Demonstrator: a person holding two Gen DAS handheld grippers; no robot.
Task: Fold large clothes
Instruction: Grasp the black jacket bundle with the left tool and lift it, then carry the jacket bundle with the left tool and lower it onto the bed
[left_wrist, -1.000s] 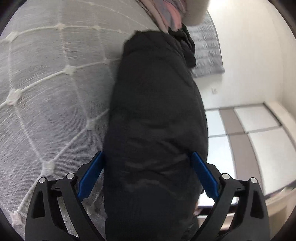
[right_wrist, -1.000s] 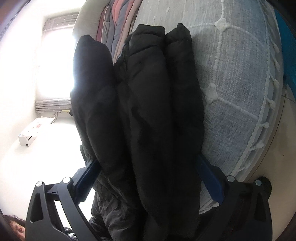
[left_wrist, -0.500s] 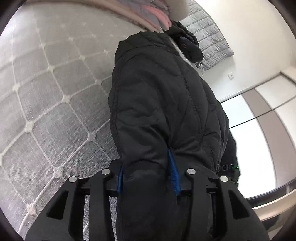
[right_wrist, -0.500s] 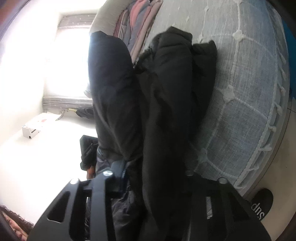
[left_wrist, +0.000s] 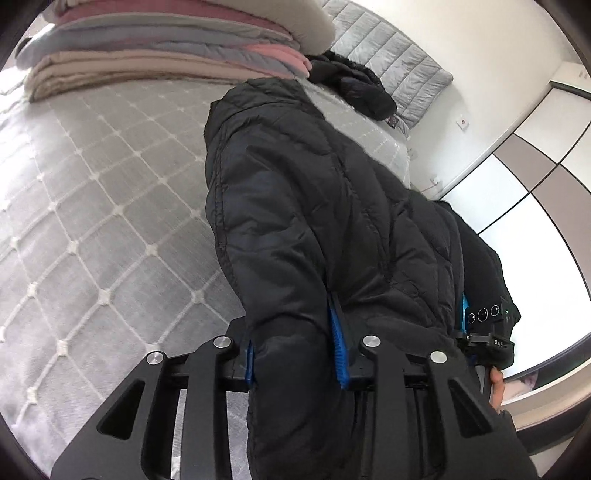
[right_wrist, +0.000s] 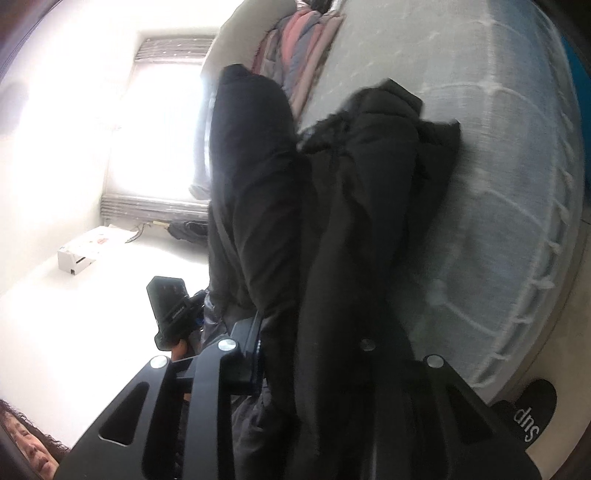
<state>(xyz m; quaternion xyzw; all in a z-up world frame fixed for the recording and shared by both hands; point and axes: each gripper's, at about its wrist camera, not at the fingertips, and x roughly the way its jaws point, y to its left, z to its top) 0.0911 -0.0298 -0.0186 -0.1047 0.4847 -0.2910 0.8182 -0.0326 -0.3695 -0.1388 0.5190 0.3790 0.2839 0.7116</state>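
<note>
Since the earlier frame, both sets of jaws have been closing on the black puffer jacket (left_wrist: 314, 206), lifting its near edge. I am gripping a padded fold in the left gripper (left_wrist: 295, 350), another in the right gripper (right_wrist: 314, 354). Jacket's far end is lying on the grey quilted bed (left_wrist: 92, 206), near 1 stack of folded blankets (left_wrist: 155, 55).

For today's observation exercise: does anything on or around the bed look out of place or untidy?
A second dark garment lies crumpled on the grey quilted bedspread beside the neat stack of folded blankets, unfolded. Otherwise, the black puffer jacket is simply bunched because both grippers pinch it.
</note>
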